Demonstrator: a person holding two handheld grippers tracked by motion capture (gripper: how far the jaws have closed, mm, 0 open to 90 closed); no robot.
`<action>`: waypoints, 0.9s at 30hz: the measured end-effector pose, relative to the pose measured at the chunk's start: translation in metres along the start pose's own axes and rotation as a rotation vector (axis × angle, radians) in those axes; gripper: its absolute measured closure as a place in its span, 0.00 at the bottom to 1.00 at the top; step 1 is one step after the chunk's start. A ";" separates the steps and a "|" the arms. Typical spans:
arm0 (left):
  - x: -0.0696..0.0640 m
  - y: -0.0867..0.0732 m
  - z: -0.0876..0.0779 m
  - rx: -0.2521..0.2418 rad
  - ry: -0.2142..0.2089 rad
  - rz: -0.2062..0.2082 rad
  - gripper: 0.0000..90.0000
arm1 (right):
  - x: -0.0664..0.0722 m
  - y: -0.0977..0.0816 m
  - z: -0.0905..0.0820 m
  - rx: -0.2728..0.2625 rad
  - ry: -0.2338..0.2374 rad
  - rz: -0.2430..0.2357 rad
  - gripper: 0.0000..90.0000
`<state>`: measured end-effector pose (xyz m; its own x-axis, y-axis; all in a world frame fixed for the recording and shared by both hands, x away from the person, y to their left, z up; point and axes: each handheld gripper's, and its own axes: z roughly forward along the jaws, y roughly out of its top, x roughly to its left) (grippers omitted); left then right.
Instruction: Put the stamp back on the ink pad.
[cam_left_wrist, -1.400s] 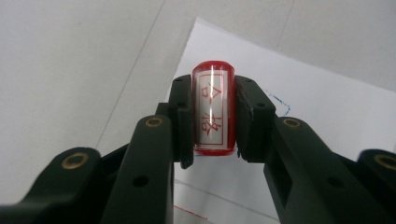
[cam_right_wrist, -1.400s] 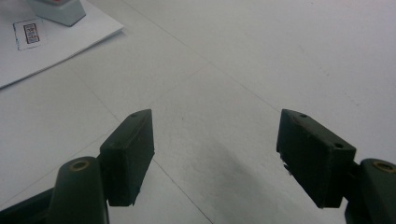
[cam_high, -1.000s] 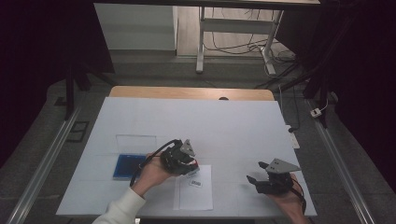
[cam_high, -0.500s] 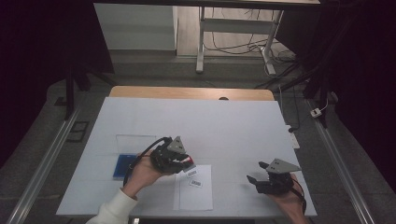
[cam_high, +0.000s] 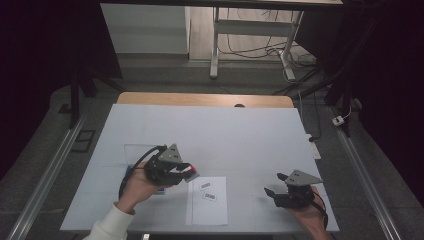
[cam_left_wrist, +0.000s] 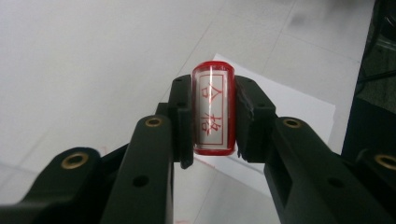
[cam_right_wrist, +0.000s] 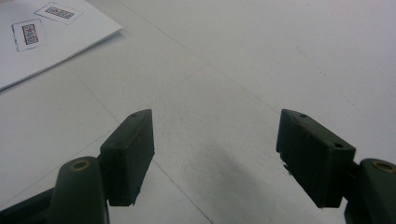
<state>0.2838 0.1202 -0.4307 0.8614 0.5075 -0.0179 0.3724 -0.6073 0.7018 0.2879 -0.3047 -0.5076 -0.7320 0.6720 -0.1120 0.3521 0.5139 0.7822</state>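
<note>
We see the left gripper (cam_high: 189, 172) just left of a white paper sheet (cam_high: 207, 210) bearing 2 small printed labels (cam_high: 208, 190); the right gripper (cam_high: 272, 184) rests apart.

Lab or test workspace, dimly lit, dark surroundings. White-covered table (cam_high: 210, 135) with wooden edge at far side, set between metal rails (cam_high: 45, 170) on grey floor. Behind it, metal frame stand (cam_high: 250, 40) with loose cables (cam_high: 250, 50) on floor; power strip (cam_high: 340, 120) at right. Instrumented handheld grippers, left gripper (cam_high: 186, 172) and right gripper (cam_high: 272, 185), with cables and grey tracking plates. Printed sheet (cam_high: 207, 210) with small labels on table.
</note>
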 end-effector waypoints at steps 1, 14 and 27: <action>0.001 -0.002 -0.002 -0.003 0.002 -0.004 0.78 | 0.000 0.000 0.000 0.000 0.000 -0.003 0.30; 0.019 -0.043 -0.029 0.015 0.081 -0.093 0.78 | 0.000 0.000 0.001 0.006 0.005 -0.001 0.30; 0.040 -0.067 -0.039 0.073 0.127 -0.156 0.78 | -0.001 -0.001 0.002 0.011 0.000 -0.004 0.30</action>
<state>0.2799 0.2058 -0.4507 0.7424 0.6693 -0.0290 0.5260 -0.5555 0.6440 0.2895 -0.3045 -0.5093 -0.7334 0.6699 -0.1157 0.3553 0.5228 0.7749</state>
